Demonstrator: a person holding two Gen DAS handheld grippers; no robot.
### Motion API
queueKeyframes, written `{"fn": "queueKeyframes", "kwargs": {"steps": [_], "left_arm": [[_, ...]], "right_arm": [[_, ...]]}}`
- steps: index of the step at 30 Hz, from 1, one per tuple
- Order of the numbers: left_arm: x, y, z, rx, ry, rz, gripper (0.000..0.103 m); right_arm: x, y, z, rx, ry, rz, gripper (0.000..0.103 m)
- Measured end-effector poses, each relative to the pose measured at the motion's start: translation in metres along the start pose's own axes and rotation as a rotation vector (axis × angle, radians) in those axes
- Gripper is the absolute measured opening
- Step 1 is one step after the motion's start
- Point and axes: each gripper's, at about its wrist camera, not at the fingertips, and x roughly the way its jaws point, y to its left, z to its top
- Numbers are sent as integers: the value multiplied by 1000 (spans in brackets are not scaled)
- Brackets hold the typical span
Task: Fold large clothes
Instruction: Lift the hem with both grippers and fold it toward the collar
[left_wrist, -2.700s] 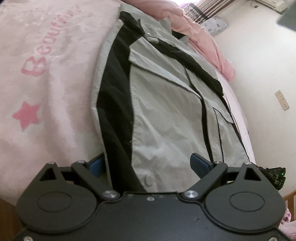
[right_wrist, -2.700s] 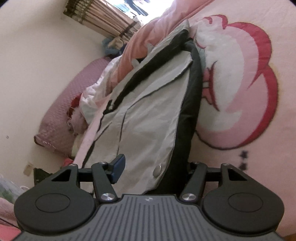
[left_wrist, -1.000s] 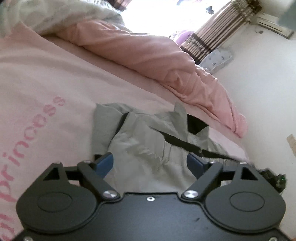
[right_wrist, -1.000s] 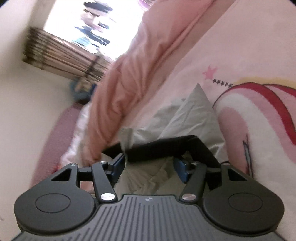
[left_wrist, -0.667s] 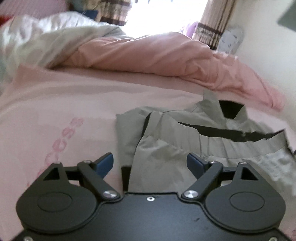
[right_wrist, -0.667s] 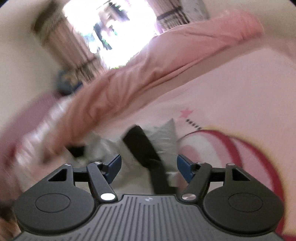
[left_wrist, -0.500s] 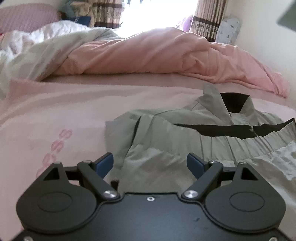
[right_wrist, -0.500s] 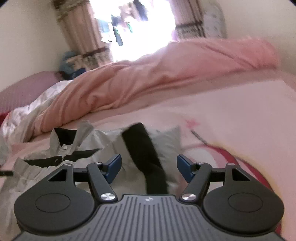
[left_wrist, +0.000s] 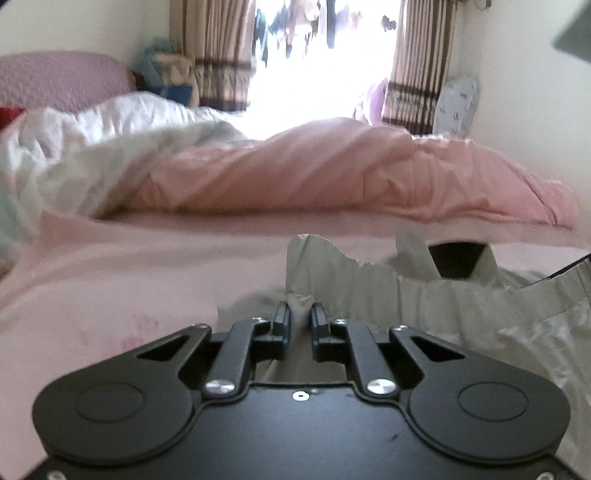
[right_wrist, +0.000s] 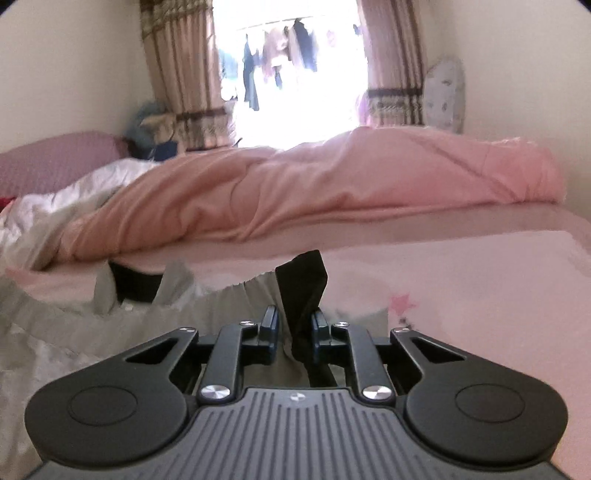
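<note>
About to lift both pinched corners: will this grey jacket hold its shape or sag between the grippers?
Probably sag: the jacket is thin and already rumpled. The left gripper and right gripper pinch only small bunches, so fabric might slip out. It looks light.

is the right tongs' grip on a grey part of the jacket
No, the right tongs are pinching a black strip of the jacket, not a grey part.

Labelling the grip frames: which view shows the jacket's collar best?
Left wrist view: the collar stands up beyond the pinched grey fabric, its dark inside facing the camera, unblocked. The right wrist view shows the same collar further to the left edge, with less of its dark inside in sight.
</note>
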Motion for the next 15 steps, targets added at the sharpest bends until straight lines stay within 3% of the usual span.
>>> {"fn": "queueKeyframes", "kwargs": {"steps": [6, 11, 12, 14, 15], "left_arm": [[49, 2, -11, 18, 115, 45, 13], [70, 9, -31, 23, 154, 64, 26], [70, 8, -31, 24, 159, 69, 29], [66, 9, -26, 24, 165, 93, 39], [63, 10, -22, 17, 162, 117, 47]], "right_arm": [[53, -8, -11, 20, 143, -27, 18], [59, -23, -22, 106, 150, -2, 17], [56, -25, -23, 119, 145, 2, 19], [45, -25, -21, 133, 117, -37, 36], [38, -21, -18, 132, 94, -54, 38]]}}
